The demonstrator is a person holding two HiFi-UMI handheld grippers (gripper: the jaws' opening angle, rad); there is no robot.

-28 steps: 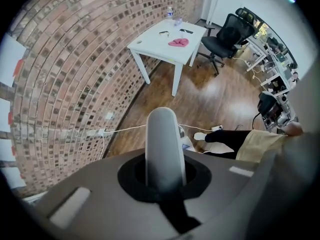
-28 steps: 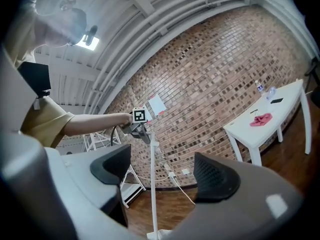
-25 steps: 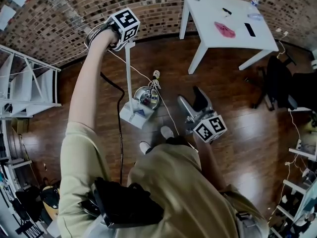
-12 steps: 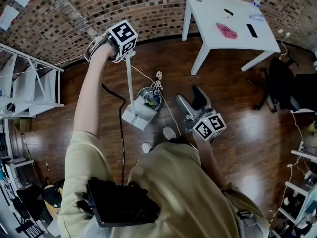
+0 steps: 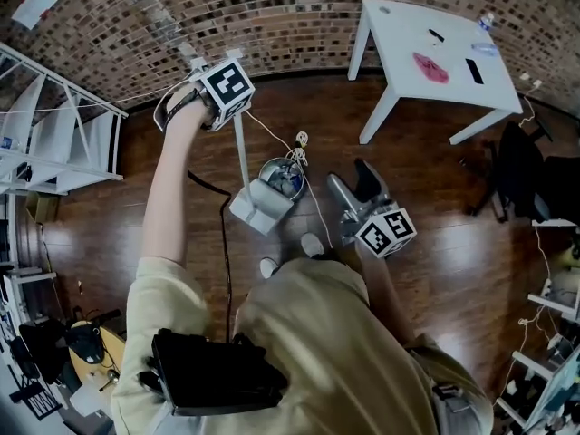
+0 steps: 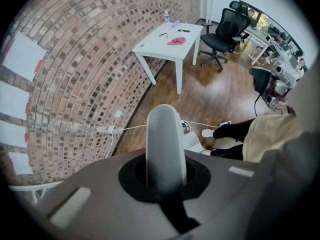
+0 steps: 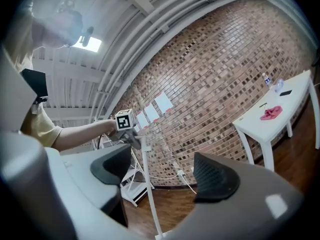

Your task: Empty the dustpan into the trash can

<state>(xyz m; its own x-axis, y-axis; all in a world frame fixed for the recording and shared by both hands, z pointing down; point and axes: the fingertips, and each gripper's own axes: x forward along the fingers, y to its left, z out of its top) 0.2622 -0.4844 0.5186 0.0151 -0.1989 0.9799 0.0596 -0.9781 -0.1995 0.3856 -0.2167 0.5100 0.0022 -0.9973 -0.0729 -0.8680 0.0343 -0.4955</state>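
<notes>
The dustpan (image 5: 256, 209) is white, with a long upright white handle (image 5: 243, 157). It rests on the wood floor against a small metal trash can (image 5: 282, 178) that holds litter. My left gripper (image 5: 232, 114) points down and is shut on the top of the handle (image 6: 165, 144). Far below that gripper (image 6: 165, 176) I see the pan (image 6: 193, 142) and the can (image 6: 184, 128). My right gripper (image 5: 358, 187) is held level to the right of the can, open and holding nothing. From that right gripper (image 7: 162, 176) the handle (image 7: 148, 189) stands ahead between the pads.
A white table (image 5: 412, 57) with a pink cloth stands at the back right beside a brick wall. White shelving (image 5: 63, 143) is at the left, and an office chair (image 5: 517, 166) at the right. A black cable (image 5: 223, 234) and a white cord (image 5: 304, 188) lie on the floor by my shoes (image 5: 313, 243).
My left gripper has carried the top of the handle a little to the left and nearer to me. The pan stays by the can. The right gripper has hardly moved.
</notes>
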